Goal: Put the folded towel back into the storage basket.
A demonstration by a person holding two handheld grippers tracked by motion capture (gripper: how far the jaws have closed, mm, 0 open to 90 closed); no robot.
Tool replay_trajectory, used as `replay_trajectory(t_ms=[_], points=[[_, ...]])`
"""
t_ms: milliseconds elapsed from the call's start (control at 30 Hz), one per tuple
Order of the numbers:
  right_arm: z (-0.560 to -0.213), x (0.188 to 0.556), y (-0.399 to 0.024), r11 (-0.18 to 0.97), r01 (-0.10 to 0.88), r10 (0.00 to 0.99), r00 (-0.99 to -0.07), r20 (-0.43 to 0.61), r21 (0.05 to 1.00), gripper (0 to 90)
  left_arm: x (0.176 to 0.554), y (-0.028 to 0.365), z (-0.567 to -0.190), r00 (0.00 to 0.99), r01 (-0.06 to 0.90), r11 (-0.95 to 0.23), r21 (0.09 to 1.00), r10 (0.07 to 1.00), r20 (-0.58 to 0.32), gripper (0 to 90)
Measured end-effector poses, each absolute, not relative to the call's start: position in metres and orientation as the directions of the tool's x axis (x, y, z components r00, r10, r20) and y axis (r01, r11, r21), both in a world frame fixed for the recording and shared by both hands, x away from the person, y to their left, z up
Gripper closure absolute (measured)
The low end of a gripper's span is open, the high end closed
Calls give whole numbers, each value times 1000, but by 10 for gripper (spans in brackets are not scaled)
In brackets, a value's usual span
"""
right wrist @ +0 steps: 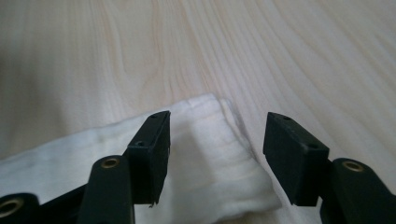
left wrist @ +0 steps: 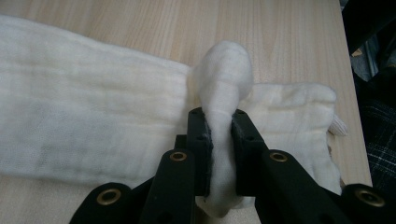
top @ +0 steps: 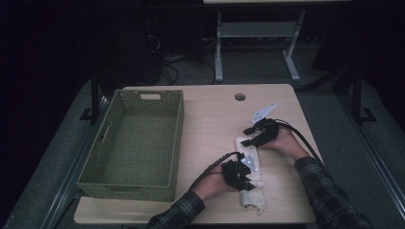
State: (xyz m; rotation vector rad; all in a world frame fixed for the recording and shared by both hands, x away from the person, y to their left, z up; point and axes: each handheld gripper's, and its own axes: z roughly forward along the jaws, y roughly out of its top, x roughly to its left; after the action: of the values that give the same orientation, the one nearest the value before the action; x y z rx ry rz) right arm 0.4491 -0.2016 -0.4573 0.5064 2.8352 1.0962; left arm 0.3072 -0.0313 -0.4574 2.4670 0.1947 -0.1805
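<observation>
My left tongs [left wrist: 219, 149] pinch a raised fold of the soft, white, folded cotton cloth [left wrist: 93, 121] lying on the pale wooden counter [top: 210, 119]. My right tongs [right wrist: 215, 154] hang spread above its far corner. It looks light and limp; I would grip that corner. The green woven basket [top: 177, 138], left, holds nothing.

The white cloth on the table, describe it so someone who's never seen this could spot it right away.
On the light wooden table, right of the green woven basket, lies a folded white cloth. It stretches between two black grippers; the left gripper pinches a bunched fold of it. It is the one soft, pale thing there.
</observation>
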Motion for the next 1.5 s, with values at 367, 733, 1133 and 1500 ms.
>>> replay_trajectory(t_ms=[367,733,1133,1500], points=[[-468,444,-200,700,260,292,-954,66,665,550,309,-31,-458,977,195,-777,598,98,-192,800],[-468,435,-199,698,252,277,-958,71,670,793,308,-28,-459,977,195,-763,616,95,-191,806],[-452,430,-203,685,275,301,-950,82,675,804,306,-25,-444,978,187,-730,657,79,-191,809],[-436,431,-204,668,277,313,-947,77,691,804,311,-12,-419,977,205,-705,679,100,-190,808]])
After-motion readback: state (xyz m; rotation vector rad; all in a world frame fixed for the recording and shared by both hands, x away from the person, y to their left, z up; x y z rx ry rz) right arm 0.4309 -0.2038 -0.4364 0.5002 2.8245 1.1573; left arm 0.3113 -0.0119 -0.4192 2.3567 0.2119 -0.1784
